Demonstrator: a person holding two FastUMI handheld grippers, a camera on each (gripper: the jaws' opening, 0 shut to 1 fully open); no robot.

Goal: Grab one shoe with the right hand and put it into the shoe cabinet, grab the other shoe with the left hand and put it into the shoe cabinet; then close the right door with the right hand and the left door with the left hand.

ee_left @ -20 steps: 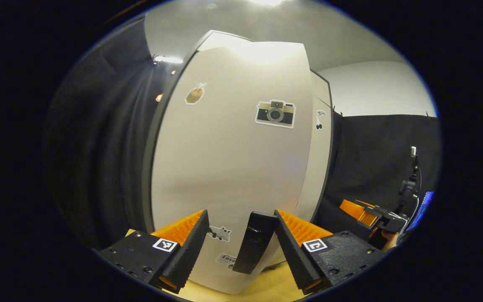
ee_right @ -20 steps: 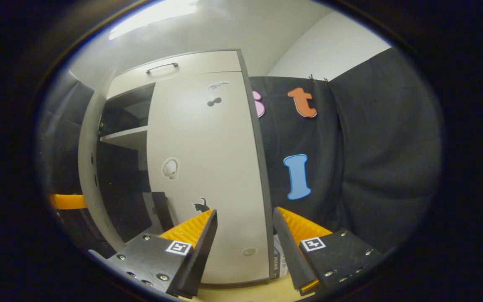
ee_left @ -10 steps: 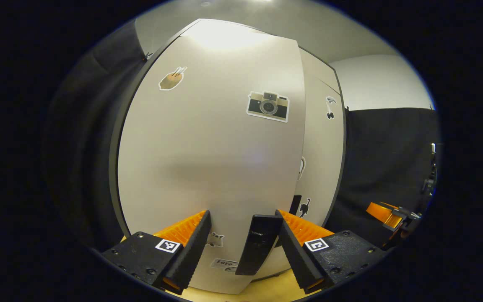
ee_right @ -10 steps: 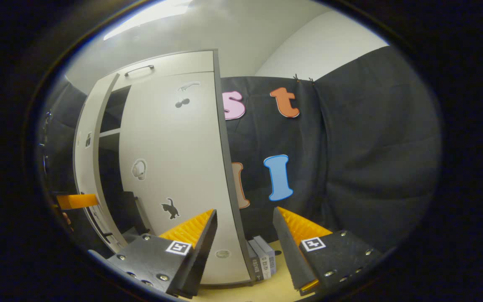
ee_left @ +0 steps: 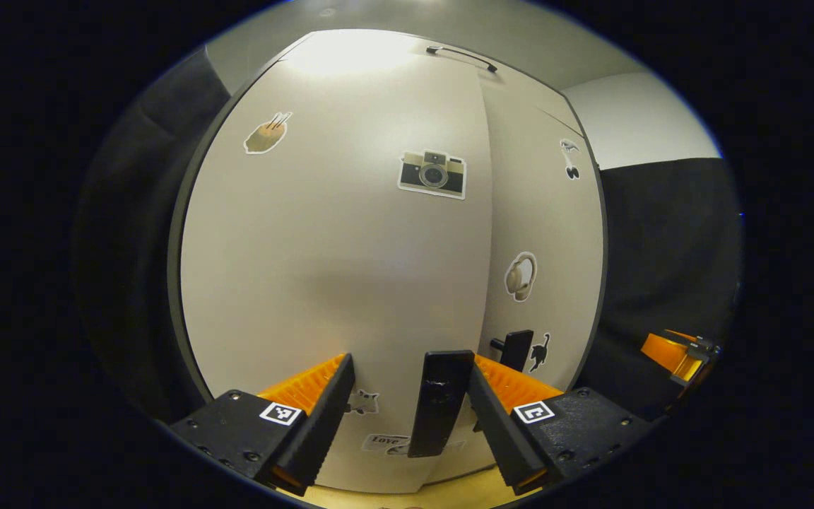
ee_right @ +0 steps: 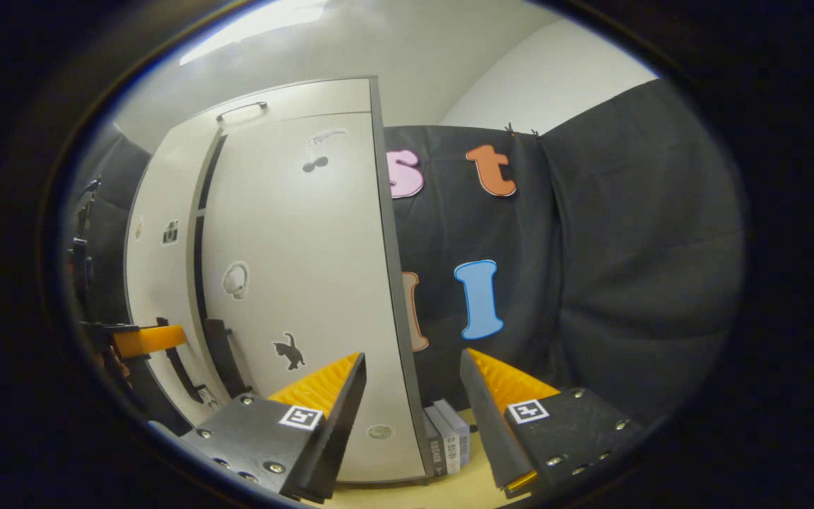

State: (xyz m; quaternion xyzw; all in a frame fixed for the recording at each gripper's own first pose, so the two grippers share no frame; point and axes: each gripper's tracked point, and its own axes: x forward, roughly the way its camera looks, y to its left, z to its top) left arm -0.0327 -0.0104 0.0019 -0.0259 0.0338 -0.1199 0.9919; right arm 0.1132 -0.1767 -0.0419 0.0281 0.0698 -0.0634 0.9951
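The pale shoe cabinet stands right in front of my left gripper (ee_left: 409,367). Its left door (ee_left: 322,247), with a camera sticker, is swung almost shut. That door's black handle (ee_left: 439,403) stands between my open fingers, against the right one. The right door (ee_left: 548,212) lies flat and shut, with its own black handle (ee_left: 518,348). In the right gripper view, a thin dark gap (ee_right: 200,233) still runs between the left door (ee_right: 160,276) and the right door (ee_right: 308,268). My right gripper (ee_right: 412,360) is open at the cabinet's right edge, holding nothing. The doors hide the inside.
A few slim boxes (ee_right: 449,442) stand on the wooden floor (ee_right: 407,495) beside the cabinet's right side. Black cloth (ee_right: 626,247) hangs behind and to the right. The right gripper (ee_left: 675,351) shows far right in the left gripper view, and the left gripper (ee_right: 145,339) shows by the door handles.
The left door has swung from well open to nearly shut, with my left gripper following it in. The dark opening has narrowed to a slit. My right gripper has barely moved.
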